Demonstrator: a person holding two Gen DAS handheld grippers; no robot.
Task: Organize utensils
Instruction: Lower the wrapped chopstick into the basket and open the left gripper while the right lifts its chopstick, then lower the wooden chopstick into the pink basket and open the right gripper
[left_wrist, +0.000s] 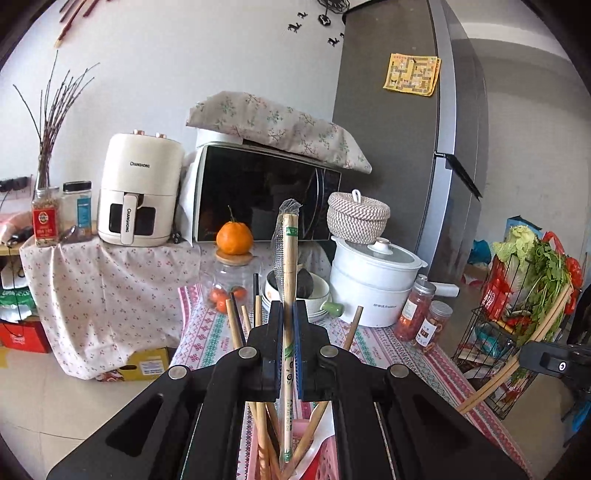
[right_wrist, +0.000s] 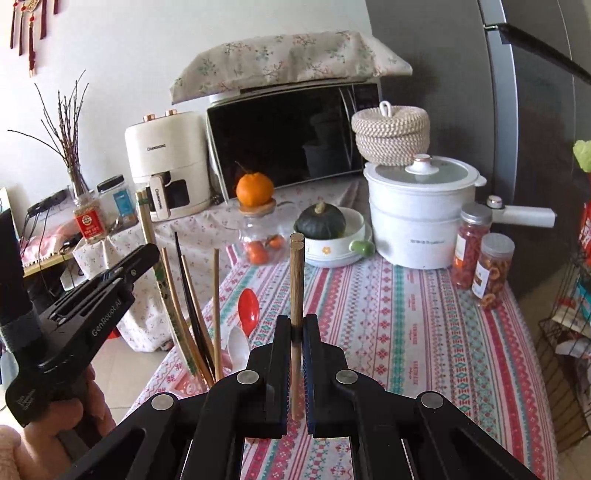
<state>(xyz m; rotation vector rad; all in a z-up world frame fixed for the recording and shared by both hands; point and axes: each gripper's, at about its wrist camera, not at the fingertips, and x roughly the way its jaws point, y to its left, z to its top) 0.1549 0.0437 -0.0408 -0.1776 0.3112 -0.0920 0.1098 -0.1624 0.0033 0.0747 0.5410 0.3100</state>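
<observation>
Left gripper (left_wrist: 288, 314) jaws clenched on paper-wrapped pale wooden chopstick pair (left_wrist: 289, 258), held upright above pink slotted plastic basket (left_wrist: 325, 459) of loose wooden chopsticks (left_wrist: 263, 435). Right gripper (right_wrist: 296, 325) jaws clenched on bare brown wooden chopstick pair (right_wrist: 296, 277), upright over patterned-cloth surface (right_wrist: 406, 314). Left of it, red plastic spoon (right_wrist: 248, 310), white spoon (right_wrist: 238, 345). Far: white lidded pot (right_wrist: 417, 221).

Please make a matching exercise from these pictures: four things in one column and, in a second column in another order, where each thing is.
Things:
1. wrapped chopsticks
2. bare chopsticks
3. orange
4. woven basket

Places:
A. on the white pot's lid
B. clamped in the right gripper
C. on a glass jar's lid
D. clamped in the left gripper

Pairs: 1-D, 2-B, 3-C, 4-A
</observation>
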